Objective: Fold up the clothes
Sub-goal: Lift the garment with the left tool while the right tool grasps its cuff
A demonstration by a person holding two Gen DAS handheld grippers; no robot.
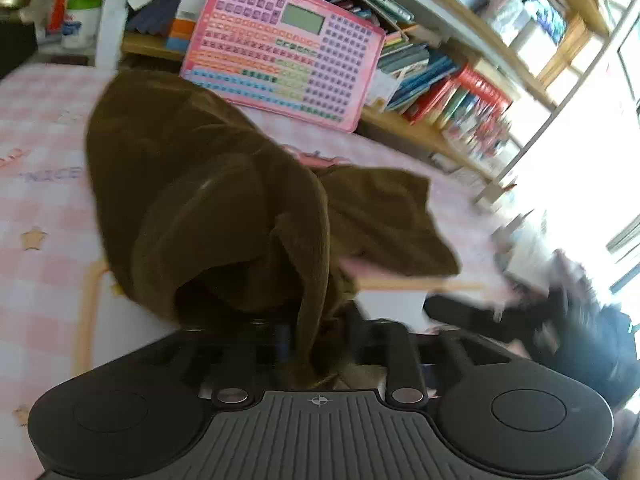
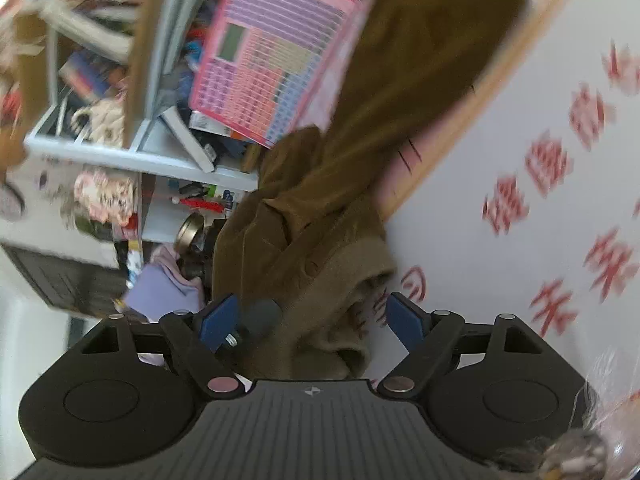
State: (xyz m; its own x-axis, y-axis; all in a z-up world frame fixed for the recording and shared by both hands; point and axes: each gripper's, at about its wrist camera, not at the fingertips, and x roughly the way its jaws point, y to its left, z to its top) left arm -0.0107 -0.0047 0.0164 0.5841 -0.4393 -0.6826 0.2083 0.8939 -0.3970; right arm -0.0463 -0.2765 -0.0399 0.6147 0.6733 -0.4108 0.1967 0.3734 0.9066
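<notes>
We see our left claw (image 1: 316, 344) pinched narrow on a fold of the brown garment (image 1: 208, 200), which hangs bunched from it above the pink checked bed (image 1: 44, 152). Our right claw (image 2: 312, 320) stands wide, its blue pads (image 2: 406, 322) apart, with a ribbed cuff of the same garment lying loose between them, not gripped. Behind the cloth a pink keyboard toy (image 1: 280, 48) leans against the bookshelf (image 1: 460, 92).
</notes>
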